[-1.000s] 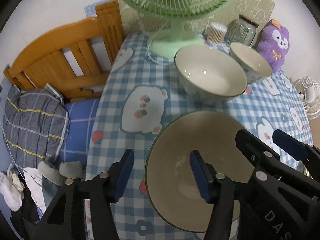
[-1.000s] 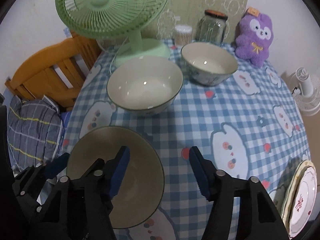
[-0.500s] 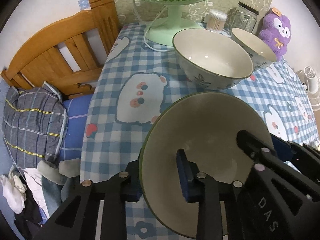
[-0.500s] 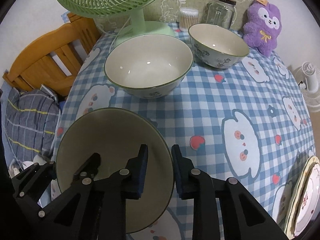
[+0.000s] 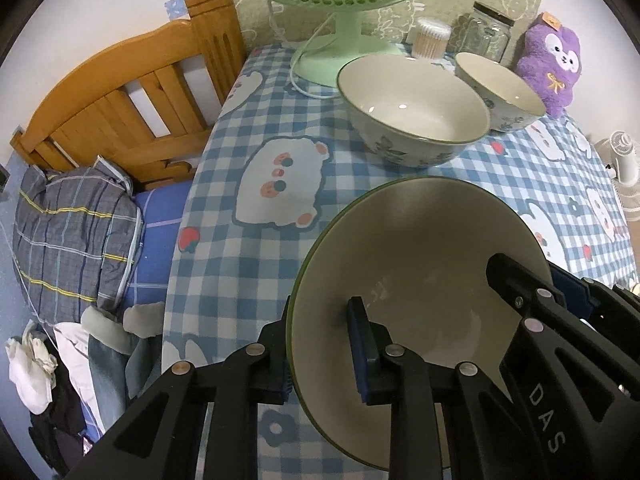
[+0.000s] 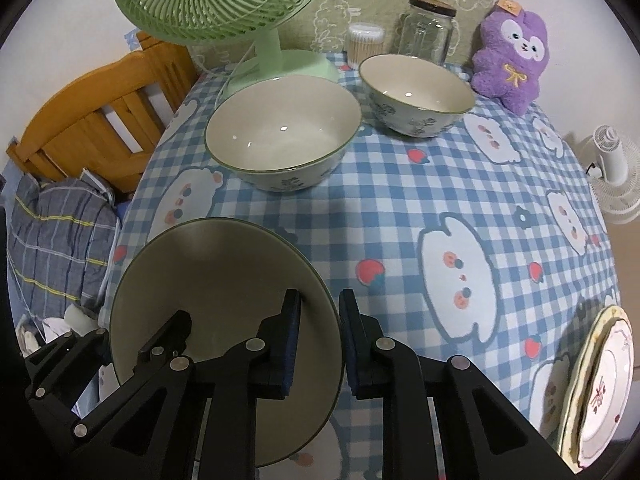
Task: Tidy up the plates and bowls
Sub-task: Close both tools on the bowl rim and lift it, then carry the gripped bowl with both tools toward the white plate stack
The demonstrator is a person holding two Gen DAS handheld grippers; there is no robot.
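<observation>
At the near left edge of the checked counter [image 6: 400, 208], a wide green-rimmed bowl [image 6: 224, 280] is gripped from both sides. The left claw [image 5: 320, 344] has just closed on the bowl's left rim, one blue pad inside, the other outside. The right claw [image 6: 318, 340] has just closed on the opposite rim, pinching it the same way, so each claw is nearly shut with only the bowl's wall between its pads. Just beyond stands a deeper bowl [image 6: 284, 136], and beside that a smaller bowl [image 6: 416, 94], both close to the green fan [image 6: 240, 20] at the back. A jar [image 6: 426, 34], a tub of cotton swabs [image 6: 366, 44] and a purple plush toy [image 6: 510, 56] line the far edge. The middle and right of the counter lie open, up to a stack of plates [image 6: 600, 392] at the near right edge. A wooden bed frame [image 5: 132, 108] runs close along the counter's left side.
</observation>
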